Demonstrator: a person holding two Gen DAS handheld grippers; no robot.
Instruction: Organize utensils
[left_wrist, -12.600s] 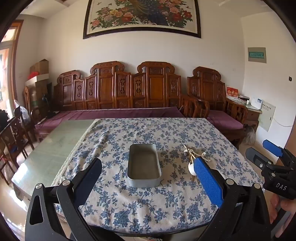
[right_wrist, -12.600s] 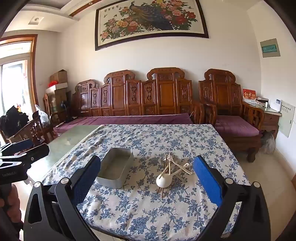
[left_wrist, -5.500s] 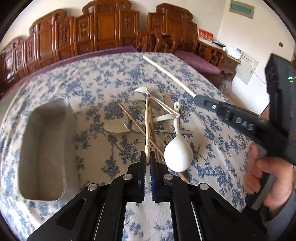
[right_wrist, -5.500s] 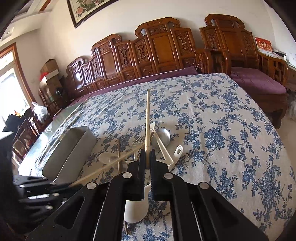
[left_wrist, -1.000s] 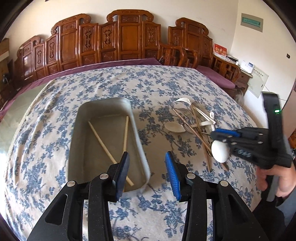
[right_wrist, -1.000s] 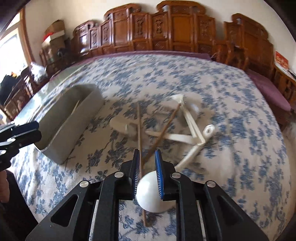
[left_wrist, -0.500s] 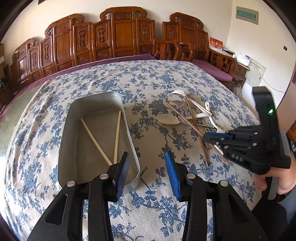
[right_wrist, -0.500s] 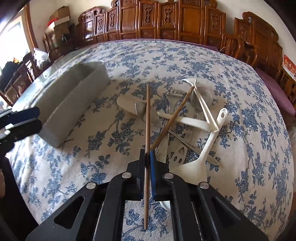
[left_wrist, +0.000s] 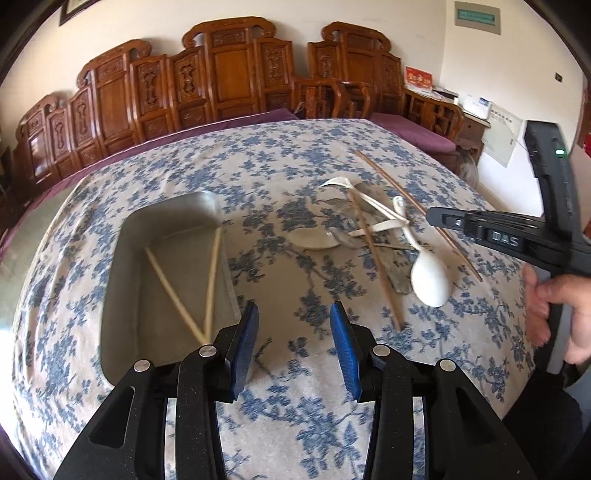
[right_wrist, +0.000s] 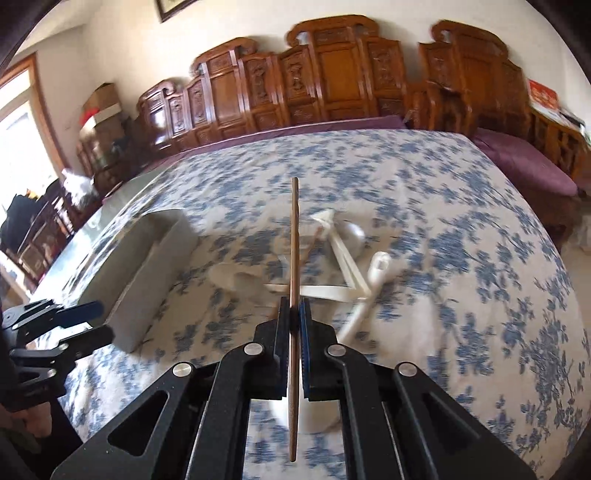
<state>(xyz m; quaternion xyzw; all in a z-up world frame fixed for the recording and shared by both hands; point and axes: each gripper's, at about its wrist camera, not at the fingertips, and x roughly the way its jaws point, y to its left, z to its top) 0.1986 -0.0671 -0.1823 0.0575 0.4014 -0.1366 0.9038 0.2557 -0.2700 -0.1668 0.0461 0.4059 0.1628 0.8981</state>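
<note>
Above the cloth, right tongs (right_wrist: 294, 314) clamp a brown chopstick (right_wrist: 294, 236) pointing away; left tongs (left_wrist: 293, 325) gape empty.

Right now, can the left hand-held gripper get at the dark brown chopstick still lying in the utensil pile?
Probably yes: the left hand-held gripper is open and empty, and the dark brown chopstick lies on top, its near end free on the cloth.

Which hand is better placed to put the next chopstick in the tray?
Right. The right gripper is already shut on a dark chopstick, while the left gripper hovers open and empty by the tray.
</note>
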